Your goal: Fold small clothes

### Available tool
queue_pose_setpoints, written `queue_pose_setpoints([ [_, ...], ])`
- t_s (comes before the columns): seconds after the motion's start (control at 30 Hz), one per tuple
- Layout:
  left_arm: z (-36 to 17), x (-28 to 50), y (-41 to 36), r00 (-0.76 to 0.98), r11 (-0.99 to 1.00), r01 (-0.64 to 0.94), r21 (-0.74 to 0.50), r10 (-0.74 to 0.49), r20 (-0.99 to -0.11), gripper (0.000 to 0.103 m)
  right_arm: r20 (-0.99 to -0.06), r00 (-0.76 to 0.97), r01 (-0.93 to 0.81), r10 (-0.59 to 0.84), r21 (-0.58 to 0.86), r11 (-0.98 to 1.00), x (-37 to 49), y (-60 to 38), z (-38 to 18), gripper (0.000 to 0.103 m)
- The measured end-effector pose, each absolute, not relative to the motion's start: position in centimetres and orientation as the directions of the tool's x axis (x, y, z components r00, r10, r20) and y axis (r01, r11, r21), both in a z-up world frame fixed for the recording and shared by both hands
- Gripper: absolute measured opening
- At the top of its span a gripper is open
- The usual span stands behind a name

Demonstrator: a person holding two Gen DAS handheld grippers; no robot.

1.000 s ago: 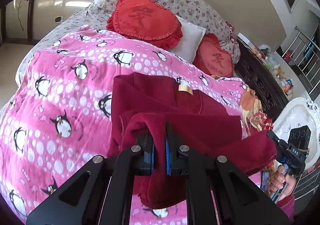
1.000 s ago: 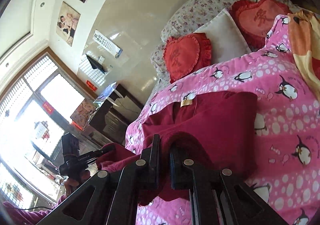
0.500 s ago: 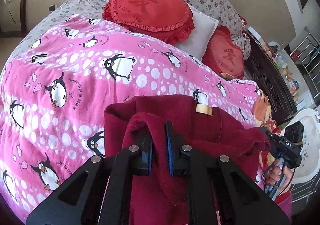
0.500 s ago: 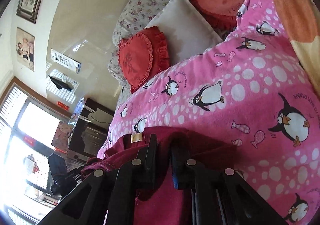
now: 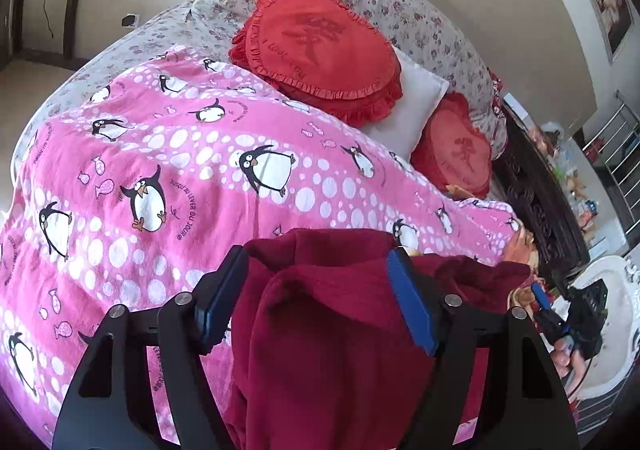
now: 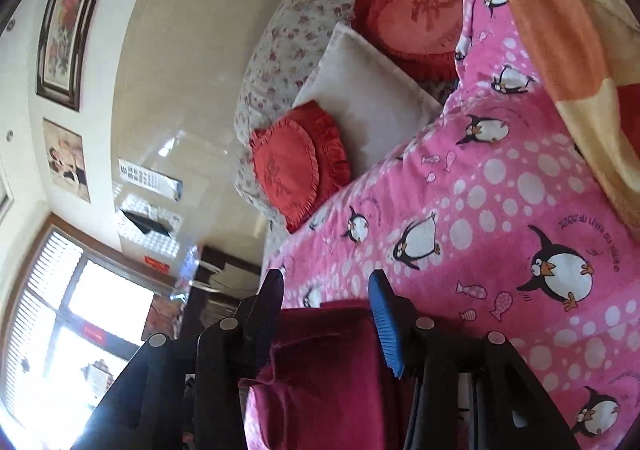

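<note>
Pink penguin blanket [image 5: 168, 153] bears folded maroon garment [image 5: 332, 314]; no containers.

pink penguin blanket [image 5: 168, 153], red heart cushions [image 5: 320, 53], white pillow [image 6: 360, 97]

You have bright daylight in both views. The window [image 6: 60, 338] is blown out to white glare, and the glossy wall [image 6: 180, 97] mirrors it. Colours on the blanket [image 5: 168, 177] stay sharp. Expect strong fisheye bending and dark vignetting at every corner; slight blur softens the right view.
</note>
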State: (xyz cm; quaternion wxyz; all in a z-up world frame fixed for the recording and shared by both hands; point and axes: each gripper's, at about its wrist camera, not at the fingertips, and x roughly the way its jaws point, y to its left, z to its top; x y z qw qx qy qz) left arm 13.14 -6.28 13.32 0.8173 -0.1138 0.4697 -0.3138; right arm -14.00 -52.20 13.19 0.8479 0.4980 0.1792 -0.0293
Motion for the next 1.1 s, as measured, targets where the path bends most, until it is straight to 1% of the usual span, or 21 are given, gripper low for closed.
queue_pose_setpoints([
  [0.1,14.0,12.4,-6.4,0.389,0.785,0.436,-0.44,-0.605,-0.695,0.074,-0.408,0.904,0.225,0.127,0.707,0.671,-14.0,-48.9,15.1,0.042],
  [0.2,13.6,11.2,-7.8,0.383,0.777,0.477,-0.411,-0.605,-0.698,0.074,-0.451,0.878,0.162,0.162,0.596,0.786,-12.8,-44.7,15.6,0.042],
  [0.3,12.4,10.6,-10.3,0.38,0.786,0.514,-0.344,-0.568,-0.73,0.074,-0.525,0.839,0.176,0.142,0.509,0.842,-10.1,-42.1,14.2,0.042],
  [0.37,11.2,10.9,-11.9,0.387,0.8,0.519,-0.303,-0.535,-0.751,0.074,-0.556,0.823,0.197,0.121,0.478,0.856,-8.1,-41.6,13.1,0.042],
  [0.43,10.0,11.7,-12.8,0.399,0.818,0.503,-0.278,-0.506,-0.765,0.074,-0.583,0.808,0.238,0.082,0.45,0.86,-6.1,-41.9,11.9,0.042],
  [0.53,8.4,13.6,-13.2,0.416,0.845,0.454,-0.281,-0.48,-0.772,0.074,-0.634,0.773,0.333,0.008,0.416,0.846,-3.8,-43.9,10.0,0.042],
  [0.63,6.8,15.6,-13.1,0.414,0.872,0.413,-0.262,-0.436,-0.799,0.074,-0.648,0.762,0.4,-0.029,0.435,0.807,-2.9,-46.5,8.4,0.042],
  [0.7,5.9,16.4,-12.6,0.395,0.869,0.393,-0.301,-0.455,-0.798,0.073,-0.651,0.759,0.408,0.012,0.49,0.77,-2.2,-47.9,7.0,0.042],
  [0.77,6.5,15.7,-12.2,0.403,0.865,0.404,-0.298,-0.461,-0.79,0.073,-0.634,0.773,0.4,0.023,0.515,0.759,-2.5,-48.3,6.9,0.042],
  [0.83,7.3,14.5,-11.5,0.395,0.851,0.434,-0.296,-0.475,-0.786,0.074,-0.635,0.772,0.386,0.03,0.506,0.772,-3.3,-47.7,7.9,0.042],
  [0.9,8.4,12.8,-10.2,0.392,0.83,0.467,-0.306,-0.504,-0.77,0.074,-0.631,0.775,0.368,0.045,0.508,0.779,-5.3,-46.7,9.2,0.042],
  [1.0,9.5,9.7,-7.4,0.376,0.795,0.516,-0.318,-0.544,-0.75,0.074,-0.593,0.802,0.314,0.076,0.526,0.791,-10.6,-44.8,11.0,0.044],
  [1.1,9.4,7.1,-5.2,0.366,0.785,0.539,-0.305,-0.544,-0.755,0.074,-0.6,0.798,0.313,0.062,0.498,0.809,-16.0,-42.6,11.0,0.044],
])
